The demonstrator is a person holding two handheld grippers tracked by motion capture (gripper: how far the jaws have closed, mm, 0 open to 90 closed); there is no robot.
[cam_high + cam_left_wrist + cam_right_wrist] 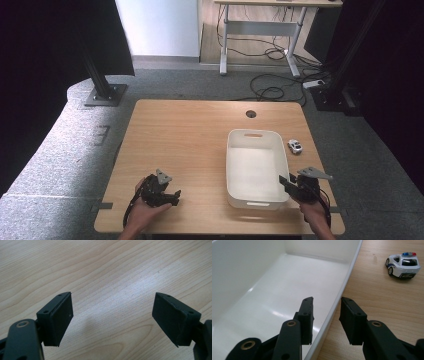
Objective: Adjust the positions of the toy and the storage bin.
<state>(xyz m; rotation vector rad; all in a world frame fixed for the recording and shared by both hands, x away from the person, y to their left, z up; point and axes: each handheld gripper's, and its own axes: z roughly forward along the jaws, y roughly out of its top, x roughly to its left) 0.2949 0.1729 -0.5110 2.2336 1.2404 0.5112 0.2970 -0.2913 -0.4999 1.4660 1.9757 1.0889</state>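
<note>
Tongs status: our right tongs (pixel 326 316) straddle the right wall of the white bin (pixel 342 285), one jaw inside, one outside. Gap still visible both sides, so pads aren't pressing yet, i.e. open around the rim. Bin sits on the desk (pixel 185 140), right half, nothing inside. Toy police car (pixel 403 265) is just beside the bin on the outside, not touching. Left tongs (pixel 112 317) wide open over bare wood, holding nothing. Risks as we see them: thin glossy wall could slip once we clamp; one-sided grip near the front corner means the bin may tilt or swing; swinging it right could knock the car.
</note>
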